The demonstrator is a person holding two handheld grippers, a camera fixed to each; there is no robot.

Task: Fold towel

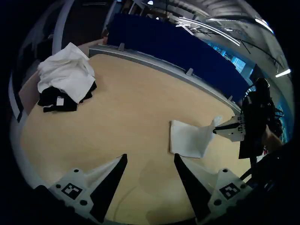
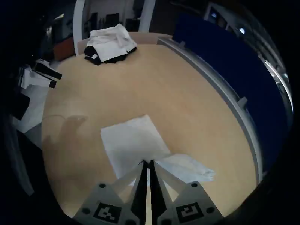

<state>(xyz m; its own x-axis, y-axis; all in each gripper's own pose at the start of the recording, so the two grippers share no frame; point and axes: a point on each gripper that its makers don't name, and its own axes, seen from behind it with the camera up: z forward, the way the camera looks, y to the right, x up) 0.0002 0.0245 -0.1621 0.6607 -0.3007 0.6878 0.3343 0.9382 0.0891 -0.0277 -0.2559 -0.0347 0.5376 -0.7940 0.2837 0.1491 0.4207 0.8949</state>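
A white towel [image 1: 187, 139] lies folded flat on the light wooden table [image 1: 127, 105], with its right corner lifted. My right gripper [image 1: 215, 131] holds that raised corner from the right. In the right gripper view its fingers are shut [image 2: 148, 165] on the near edge of the towel [image 2: 129, 140], and a loose fold bunches to the right of them. My left gripper [image 1: 150, 157] hovers open over bare wood, nearer than the towel and to its left, with nothing between its fingers. It also appears far off at the table's left edge [image 2: 54, 79].
A pile of white and black cloths [image 1: 65, 77] [image 2: 110, 47] sits at the table's far corner. A blue partition [image 1: 180, 45] [image 2: 240, 75] with a grey rail runs along the far side. Bare wood stretches between the pile and the towel.
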